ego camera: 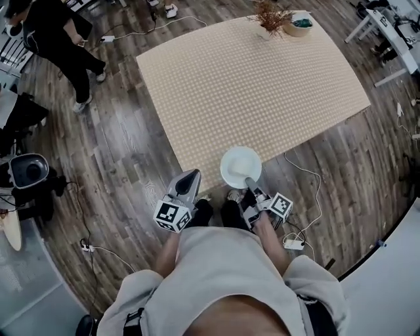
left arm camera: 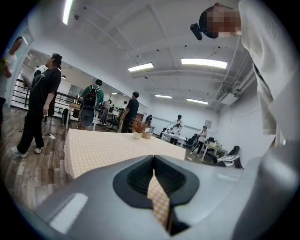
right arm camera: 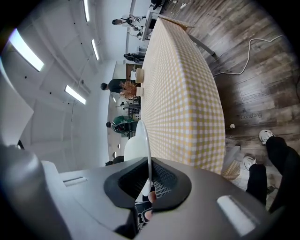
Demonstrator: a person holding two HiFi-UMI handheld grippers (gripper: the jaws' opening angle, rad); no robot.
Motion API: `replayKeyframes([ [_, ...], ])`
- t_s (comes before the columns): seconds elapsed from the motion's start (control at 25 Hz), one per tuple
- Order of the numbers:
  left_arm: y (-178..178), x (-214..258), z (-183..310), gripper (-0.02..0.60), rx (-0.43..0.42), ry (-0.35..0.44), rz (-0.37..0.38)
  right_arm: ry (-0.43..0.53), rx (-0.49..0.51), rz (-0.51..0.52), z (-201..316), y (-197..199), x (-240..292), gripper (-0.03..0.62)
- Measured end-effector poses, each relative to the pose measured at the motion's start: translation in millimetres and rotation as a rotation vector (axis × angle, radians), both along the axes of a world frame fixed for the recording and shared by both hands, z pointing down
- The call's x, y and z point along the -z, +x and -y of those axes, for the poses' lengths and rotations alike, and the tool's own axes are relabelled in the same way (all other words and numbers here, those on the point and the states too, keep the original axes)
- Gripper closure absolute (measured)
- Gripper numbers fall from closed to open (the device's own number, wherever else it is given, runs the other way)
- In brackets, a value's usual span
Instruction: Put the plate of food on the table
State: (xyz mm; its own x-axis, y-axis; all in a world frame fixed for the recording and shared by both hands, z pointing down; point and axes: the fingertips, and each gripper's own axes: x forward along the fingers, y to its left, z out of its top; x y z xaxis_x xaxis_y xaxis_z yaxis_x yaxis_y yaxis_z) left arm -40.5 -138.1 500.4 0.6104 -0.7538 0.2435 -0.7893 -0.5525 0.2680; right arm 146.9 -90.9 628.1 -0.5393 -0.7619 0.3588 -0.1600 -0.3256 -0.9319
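The room was brightly and evenly lit by long ceiling lights (left arm camera: pixel 203 62), which glared white in both gripper views and left only soft shadows on the floor (ego camera: pixel 125 157). All three pictures bulged like fisheyes, with black corners in the gripper views, and the plate (ego camera: pixel 241 167) was washed out to plain white, its surface detail lost.

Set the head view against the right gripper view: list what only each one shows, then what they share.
Only the head view: the left gripper, a person in black standing on the wood floor, and the round top face of the white plate.
Only the right gripper view: ceiling light strips, and the plate seen edge-on between the jaws.
Both: the right gripper shut on the plate's rim just off the near edge of the checkered table, with the potted dried plant at its far end.
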Motion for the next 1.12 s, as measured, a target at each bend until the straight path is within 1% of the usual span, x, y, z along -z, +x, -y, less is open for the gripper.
replayKeyframes([
  [0.08,-1.2,-9.5,-1.3,0.571,-0.009,-0.025,-0.002,-0.016,0.001,-0.004,-5.3,-0.1,-7.7,0.583],
  [0.2,11.8,-21.6,10.4,0.572,-0.017,-0.052,0.005,-0.036,0.003,0.002,9.6,13.5,-20.1,0.584],
  [0.32,20.3,-32.9,-1.8,0.571,-0.022,-0.077,0.012,-0.038,0.000,0.007,-1.5,22.6,-27.6,0.583],
  [0.4,19.5,-41.4,-6.9,0.572,-0.024,-0.092,0.016,-0.039,0.004,0.001,-5.7,23.4,-34.4,0.583],
  [0.56,12.7,-59.3,17.6,0.572,-0.017,-0.129,0.019,-0.055,0.009,0.000,21.4,20.1,-53.6,0.584],
  [0.88,8.8,-67.3,-1.8,0.572,-0.007,-0.145,0.017,-0.045,0.016,-0.008,20.6,21.2,-60.5,0.583],
  [1.0,5.5,-69.1,-0.3,0.572,0.002,-0.152,0.012,-0.035,0.041,-0.023,35.6,19.0,-60.1,0.583],
  [1.12,1.3,-67.1,-4.7,0.571,0.012,-0.148,0.008,-0.002,0.059,-0.025,50.9,15.2,-53.8,0.583],
])
